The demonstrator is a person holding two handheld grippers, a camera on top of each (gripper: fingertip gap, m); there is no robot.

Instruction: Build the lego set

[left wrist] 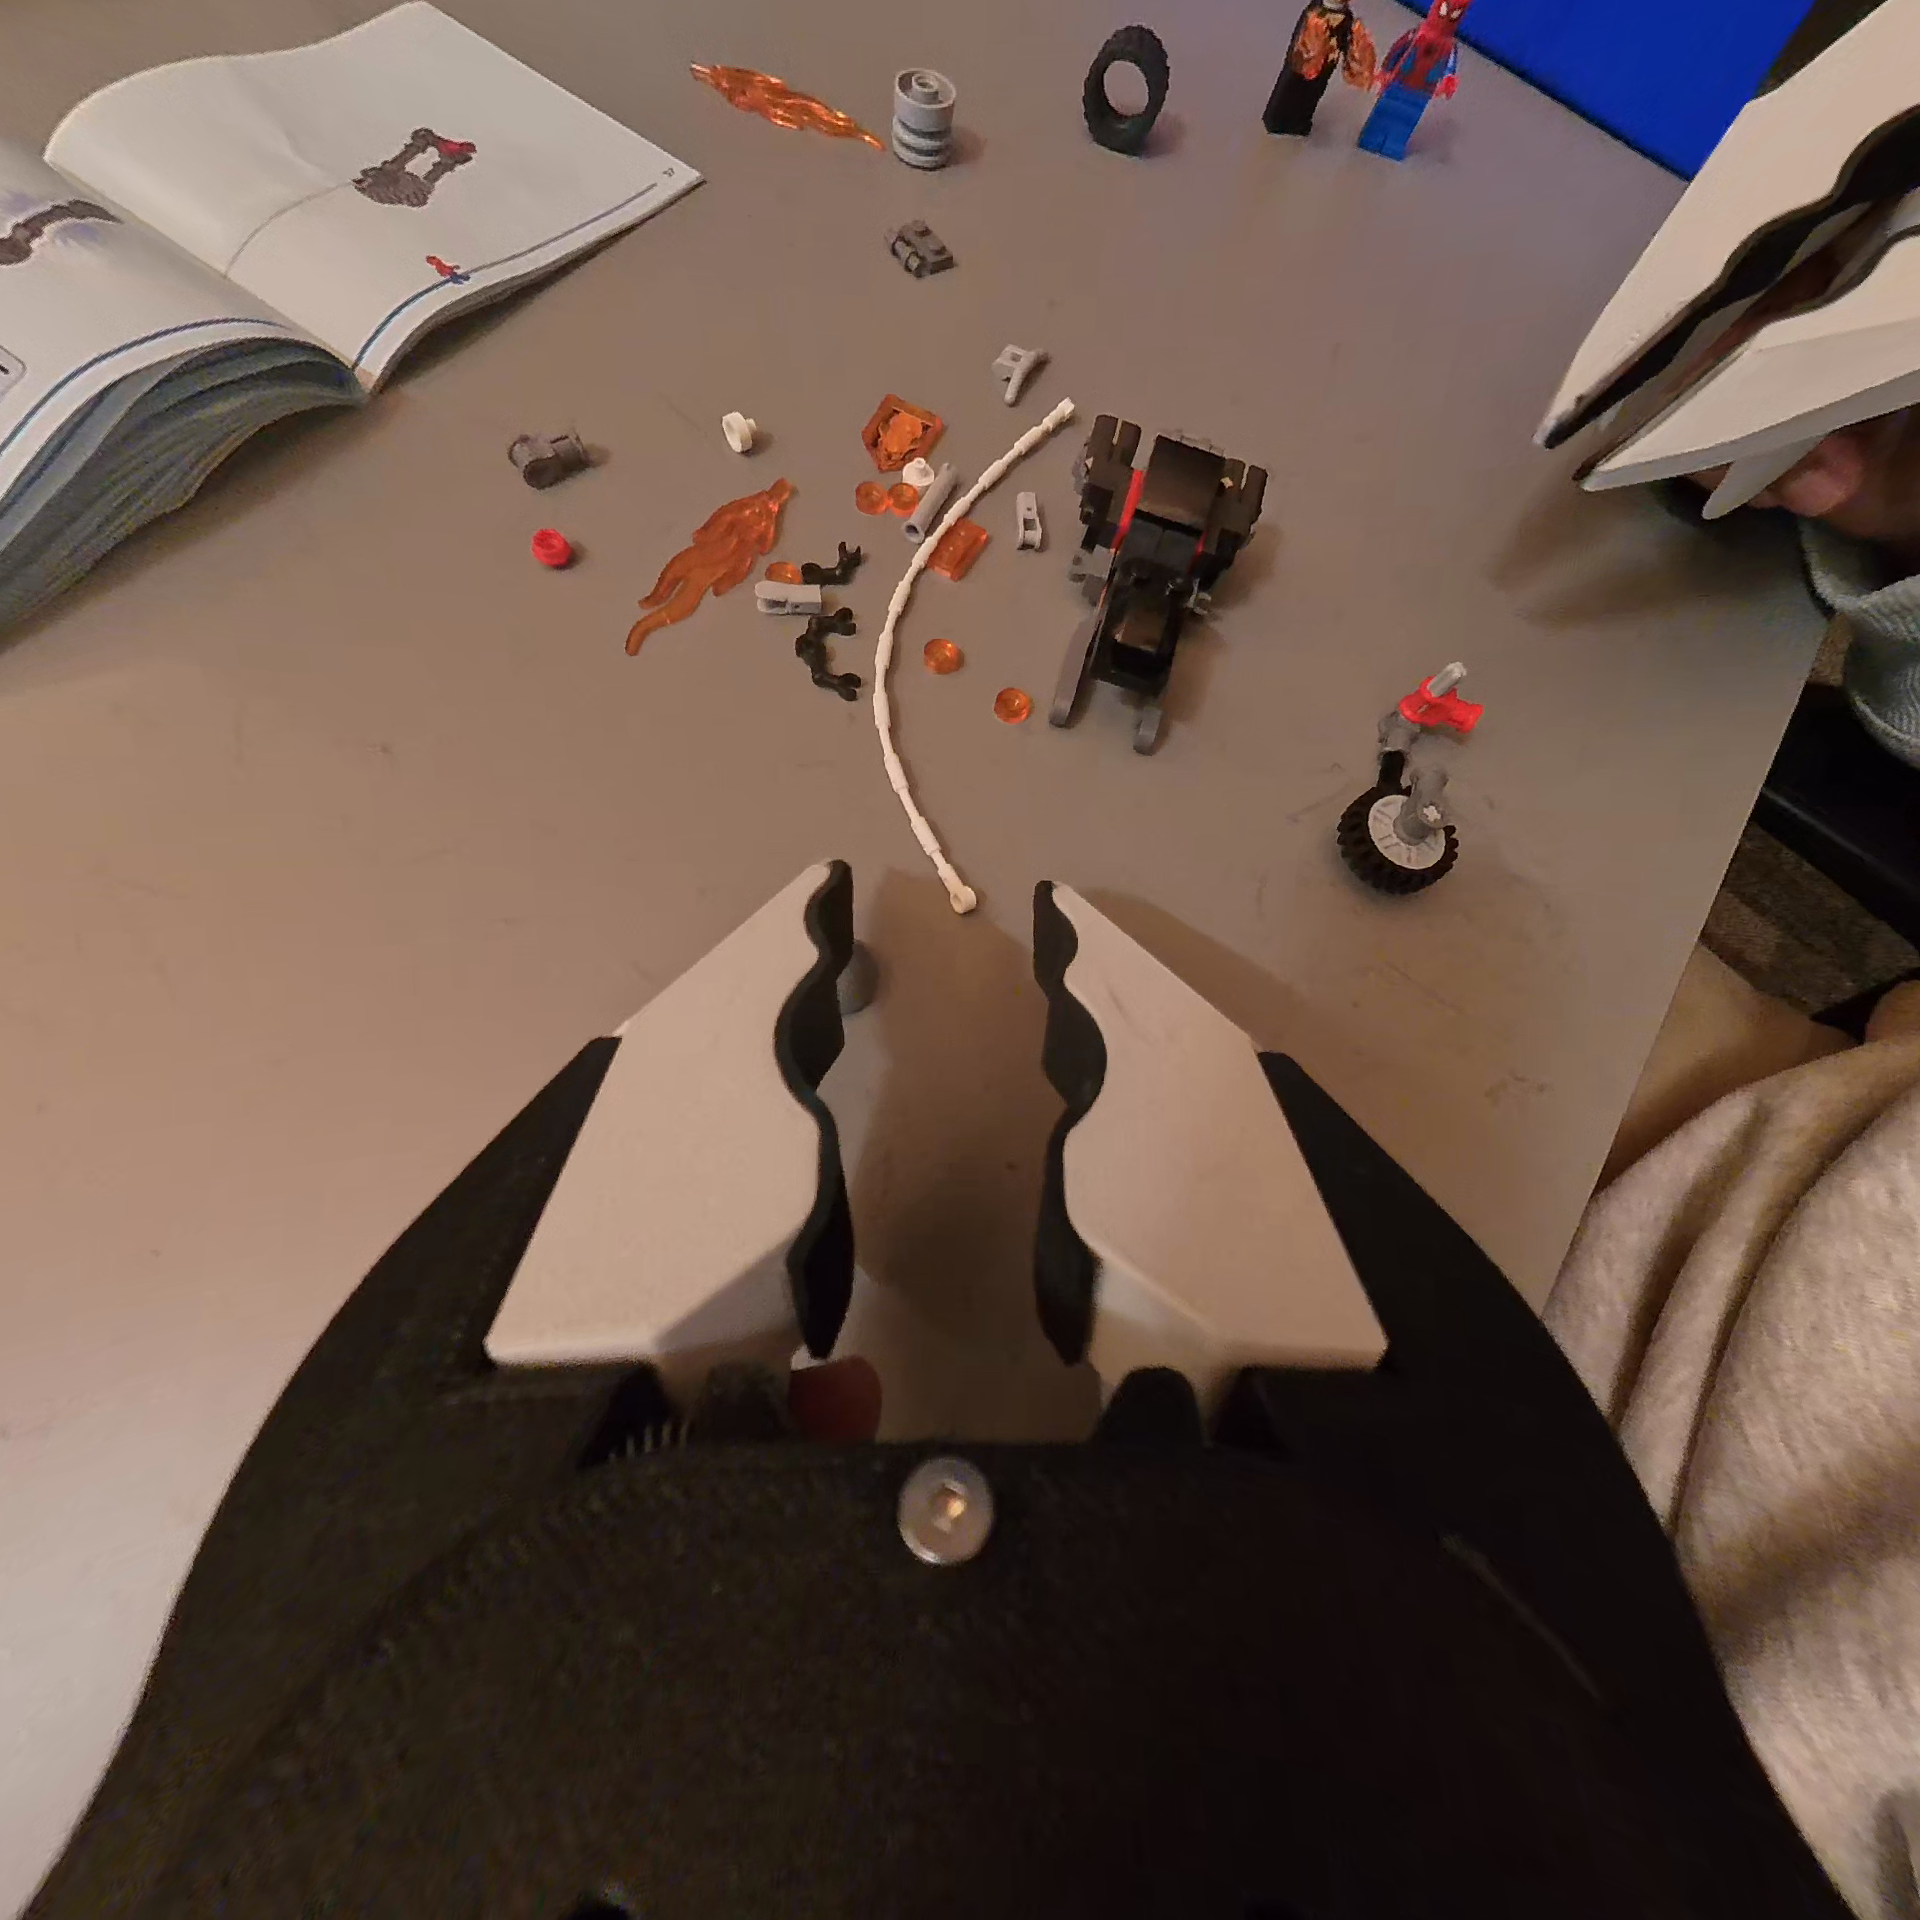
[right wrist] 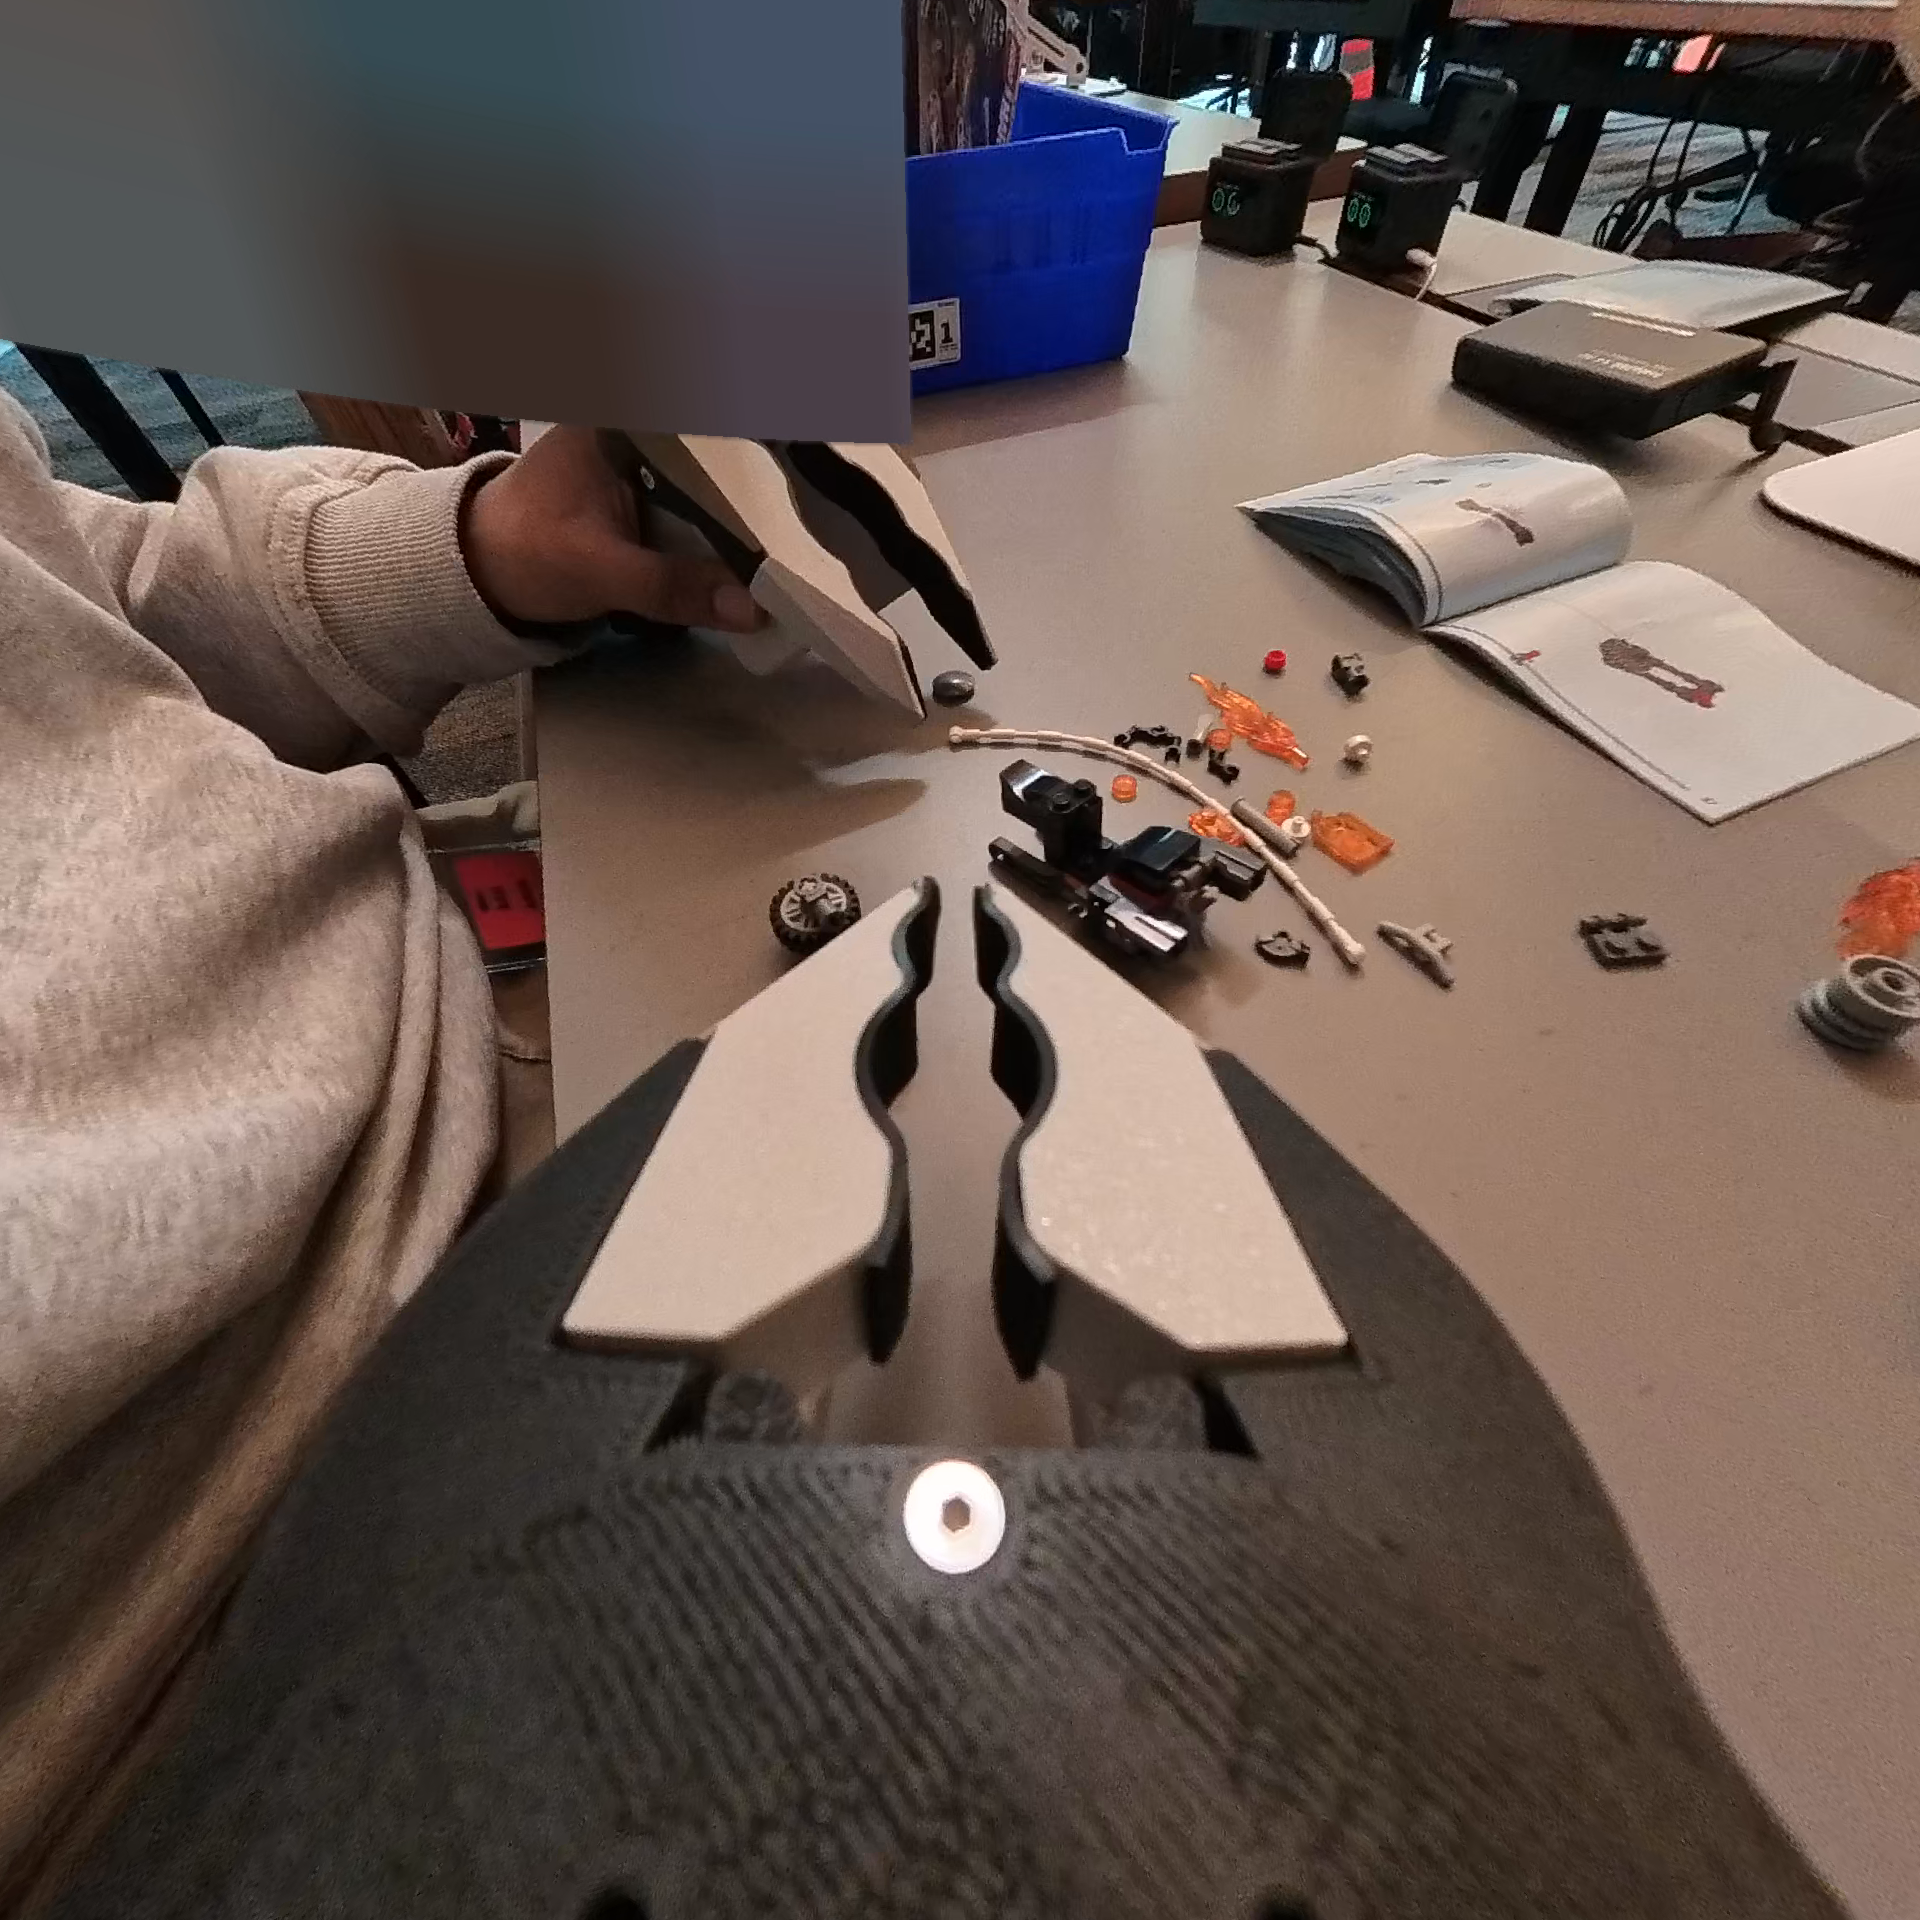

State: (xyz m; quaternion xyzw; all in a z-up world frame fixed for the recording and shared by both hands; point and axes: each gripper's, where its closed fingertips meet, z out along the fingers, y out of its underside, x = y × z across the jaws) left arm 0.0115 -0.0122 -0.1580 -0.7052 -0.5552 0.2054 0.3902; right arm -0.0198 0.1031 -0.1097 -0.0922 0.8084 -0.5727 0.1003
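- Left claw (left wrist: 940,894): jaws apart, nothing between them, low over the table (left wrist: 312,935). A small grey stud (right wrist: 953,686) sits just at its tips, beside the left fingertip (left wrist: 831,904). We judge a fast close could flick it off the near edge.
- Right claw (right wrist: 954,902): jaws nearly together with a thin gap, empty — poised near the wheel (right wrist: 814,911) and the bike body (right wrist: 1122,873).
- Bike body: black and red, part-built, mid-table. A sideways nudge from either claw may pop pieces loose.
- Fork and wheel (left wrist: 1403,800): close to the table edge; a brush could roll it off.
- White hose (left wrist: 914,644): its end lies just ahead of the left claw, so it could get dragged and scatter the orange studs (left wrist: 942,657).
- Manual (left wrist: 312,239): open, well apart — no risk we can see.
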